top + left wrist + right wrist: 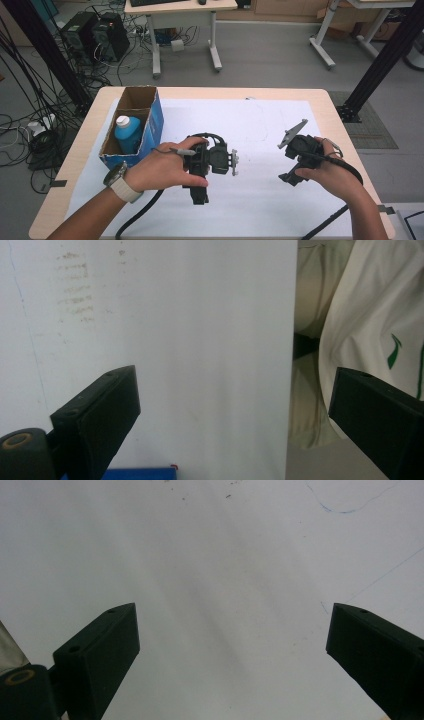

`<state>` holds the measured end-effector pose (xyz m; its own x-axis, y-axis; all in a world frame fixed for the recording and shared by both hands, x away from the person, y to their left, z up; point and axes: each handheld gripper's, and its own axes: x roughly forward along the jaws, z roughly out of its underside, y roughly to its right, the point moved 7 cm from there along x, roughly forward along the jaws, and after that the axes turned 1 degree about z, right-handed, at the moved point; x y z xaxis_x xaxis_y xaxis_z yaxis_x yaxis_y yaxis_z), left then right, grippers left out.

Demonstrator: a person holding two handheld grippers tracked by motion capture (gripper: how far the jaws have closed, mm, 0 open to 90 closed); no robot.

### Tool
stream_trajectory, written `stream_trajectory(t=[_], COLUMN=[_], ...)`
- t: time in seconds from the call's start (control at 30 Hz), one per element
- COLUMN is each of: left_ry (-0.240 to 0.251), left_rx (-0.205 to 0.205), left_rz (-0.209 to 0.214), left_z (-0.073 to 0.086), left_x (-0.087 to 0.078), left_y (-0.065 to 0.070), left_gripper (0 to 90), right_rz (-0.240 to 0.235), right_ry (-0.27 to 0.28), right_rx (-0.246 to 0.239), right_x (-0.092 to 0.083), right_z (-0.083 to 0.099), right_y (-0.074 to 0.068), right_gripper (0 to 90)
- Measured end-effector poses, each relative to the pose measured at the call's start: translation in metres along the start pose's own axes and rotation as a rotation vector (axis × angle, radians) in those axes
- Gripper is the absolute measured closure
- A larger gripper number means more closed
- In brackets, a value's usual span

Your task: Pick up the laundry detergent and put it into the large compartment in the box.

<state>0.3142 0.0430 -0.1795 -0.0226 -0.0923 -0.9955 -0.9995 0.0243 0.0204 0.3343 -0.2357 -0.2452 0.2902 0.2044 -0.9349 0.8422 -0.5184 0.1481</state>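
Note:
In the high view my left gripper (200,189) is held over the white sheet (260,125) near the table's middle, its jaws pointing back toward the person. My right gripper (291,176) is held over the sheet farther right, with its grey plate raised. In the left gripper view the left gripper (235,390) stands open, with only the sheet and a white garment (370,320) beyond the table edge between its jaws. In the right gripper view the right gripper (230,625) is open over bare sheet. An open blue cardboard box (156,120) at the left holds a blue bottle (127,135) with a white cap.
The sheet covers most of the wooden table (345,135). On the floor behind stand a desk (180,30), computer towers (95,32) and tangled cables. Black frame posts (380,65) rise at both sides of the table.

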Motion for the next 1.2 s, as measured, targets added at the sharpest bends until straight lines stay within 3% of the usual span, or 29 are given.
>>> stream_trajectory(t=[0.2,0.33,1.2], left_ry=[0.026,0.016,0.044], left_rx=[-0.009,-0.012,-0.032], left_rz=[-0.013,-0.020,-0.023], left_z=[0.004,0.005,0.012], left_x=[-0.025,-0.035,-0.041], left_y=[-0.002,-0.002,-0.003], left_gripper=[6.3,6.2,6.1], right_rz=[0.001,0.001,0.002], right_ry=[0.000,0.003,0.000], right_rx=[-0.005,-0.008,-0.012], right_x=[0.000,-0.001,-0.001], right_z=[-0.001,-0.002,-0.005], right_y=[0.000,0.000,-0.001], right_gripper=[6.8,6.8,6.9])
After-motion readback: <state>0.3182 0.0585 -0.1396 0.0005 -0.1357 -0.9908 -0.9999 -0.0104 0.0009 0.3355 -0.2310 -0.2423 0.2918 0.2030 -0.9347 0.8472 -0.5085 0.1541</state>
